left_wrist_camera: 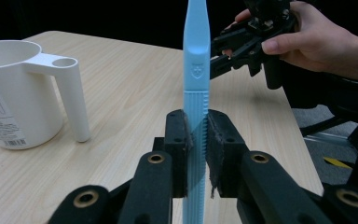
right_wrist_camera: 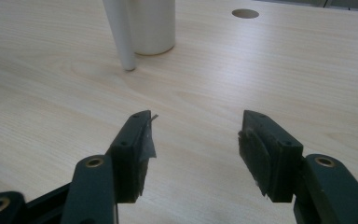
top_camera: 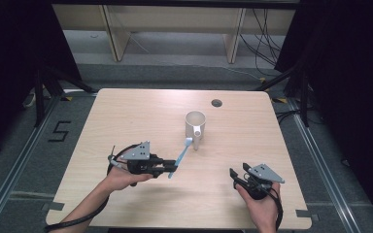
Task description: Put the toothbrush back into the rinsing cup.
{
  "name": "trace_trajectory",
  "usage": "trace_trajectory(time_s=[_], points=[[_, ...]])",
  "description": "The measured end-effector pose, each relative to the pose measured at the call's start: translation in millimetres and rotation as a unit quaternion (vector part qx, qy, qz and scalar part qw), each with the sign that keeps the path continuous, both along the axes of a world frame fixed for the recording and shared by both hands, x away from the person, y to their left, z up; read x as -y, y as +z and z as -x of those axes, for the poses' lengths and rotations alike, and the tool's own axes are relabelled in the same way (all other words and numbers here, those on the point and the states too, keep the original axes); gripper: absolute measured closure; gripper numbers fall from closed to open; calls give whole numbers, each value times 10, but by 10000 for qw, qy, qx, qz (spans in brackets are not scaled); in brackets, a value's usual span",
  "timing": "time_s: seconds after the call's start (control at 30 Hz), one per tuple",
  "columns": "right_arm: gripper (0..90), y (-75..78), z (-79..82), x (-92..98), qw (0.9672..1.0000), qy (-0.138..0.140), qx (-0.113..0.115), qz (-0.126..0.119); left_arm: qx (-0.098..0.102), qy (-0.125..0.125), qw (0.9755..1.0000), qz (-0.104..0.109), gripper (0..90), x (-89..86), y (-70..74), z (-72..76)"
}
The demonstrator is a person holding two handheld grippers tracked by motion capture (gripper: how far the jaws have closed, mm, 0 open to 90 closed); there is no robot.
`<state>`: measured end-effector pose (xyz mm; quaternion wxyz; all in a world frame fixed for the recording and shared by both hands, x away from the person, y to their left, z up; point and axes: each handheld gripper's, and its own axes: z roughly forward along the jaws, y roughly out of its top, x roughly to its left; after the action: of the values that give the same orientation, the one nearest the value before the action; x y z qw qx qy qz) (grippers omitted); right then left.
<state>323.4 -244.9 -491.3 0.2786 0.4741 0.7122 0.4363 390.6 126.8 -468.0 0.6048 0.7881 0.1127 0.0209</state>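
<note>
The left gripper (top_camera: 167,167) is clenched on the ribbed handle of a light blue toothbrush (top_camera: 181,156), pinching it near the tail end so that most of its length sticks out past the jaws and the head stays free to lead. In the high view the brush slants up and away from the gripper, its head close to the handle of the white cup (top_camera: 195,127) that stands upright near the middle of the table (top_camera: 126,116); whether the head touches that handle cannot be told. That low grip probably suits tipping the brush head-first or tail-first into the cup, which looks like the work in hand. The right gripper (top_camera: 239,175) sits well apart at the table's near right, its 2 jaws spread wide over bare wood with nothing between them, seemingly kept out of the way.
</note>
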Motion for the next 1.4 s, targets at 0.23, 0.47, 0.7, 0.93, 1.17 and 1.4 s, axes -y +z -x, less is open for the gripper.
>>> trace_trajectory(time_s=[0.23, 0.47, 0.7, 0.93, 1.17, 1.4], points=[[447, -8, -1, -40, 10000, 53, -1, -78, 174, 179, 9996, 100, 786, -21, -1, -20], [451, 0, 8, -126, 9992, 123, 15, -375, 219, 298, 9990, 254, 786, 16, -34, -24], [453, 65, -2, -197, 9985, 318, 127, -438, 173, 322, 9987, 353, 786, 72, -66, -42], [454, 172, -9, -420, 9951, 615, 233, -744, 212, 418, 9983, 335, 786, 86, -47, -52], [460, 350, -13, -625, 9910, 918, 527, -824, 249, 514, 9978, 325, 786, 88, -53, -69], [495, 491, -27, -837, 9855, 1215, 569, -1041, 249, 553, 9979, 241, 786, 182, -67, -56]])
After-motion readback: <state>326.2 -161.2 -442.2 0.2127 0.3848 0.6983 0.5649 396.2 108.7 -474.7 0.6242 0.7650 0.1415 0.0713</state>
